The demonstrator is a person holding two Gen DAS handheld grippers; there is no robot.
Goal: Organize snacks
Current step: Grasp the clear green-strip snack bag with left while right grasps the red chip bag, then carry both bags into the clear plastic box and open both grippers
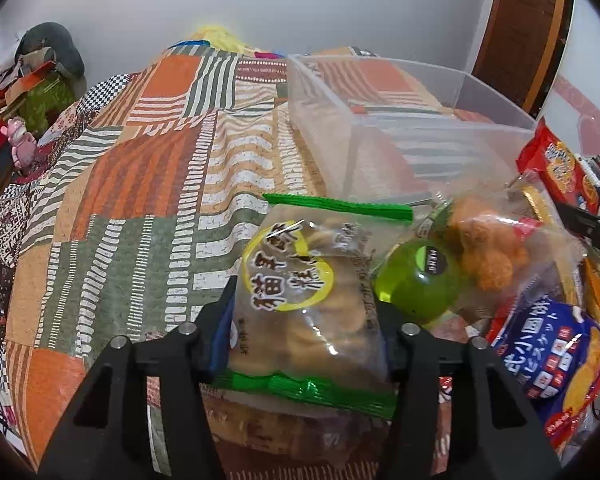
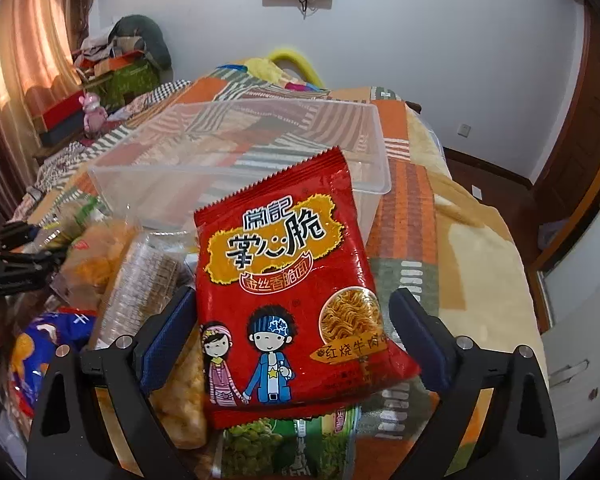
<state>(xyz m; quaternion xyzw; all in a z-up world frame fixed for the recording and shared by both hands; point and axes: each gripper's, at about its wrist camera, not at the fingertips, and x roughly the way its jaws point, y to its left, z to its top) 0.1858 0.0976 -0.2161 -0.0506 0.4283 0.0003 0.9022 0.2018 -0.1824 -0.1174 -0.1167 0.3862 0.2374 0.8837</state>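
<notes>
Left gripper point(image 1: 306, 324) jaws clamp the biscuit bag point(image 1: 304, 300) for lifting into the bin point(image 1: 380, 120), while right gripper point(image 2: 292, 336) jaws straddle the noodle packet point(image 2: 292, 292), apart.

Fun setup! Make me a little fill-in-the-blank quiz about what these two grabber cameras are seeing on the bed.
1. The left gripper is shut on a clear biscuit packet with ____ sealed ends.
2. Between the right gripper's open fingers lies a ____ crispy noodle packet.
3. The clear plastic bin beyond the snacks is ____.
4. The bin stands on a ____ bedspread.

Missing words: green; red; empty; patchwork
</notes>
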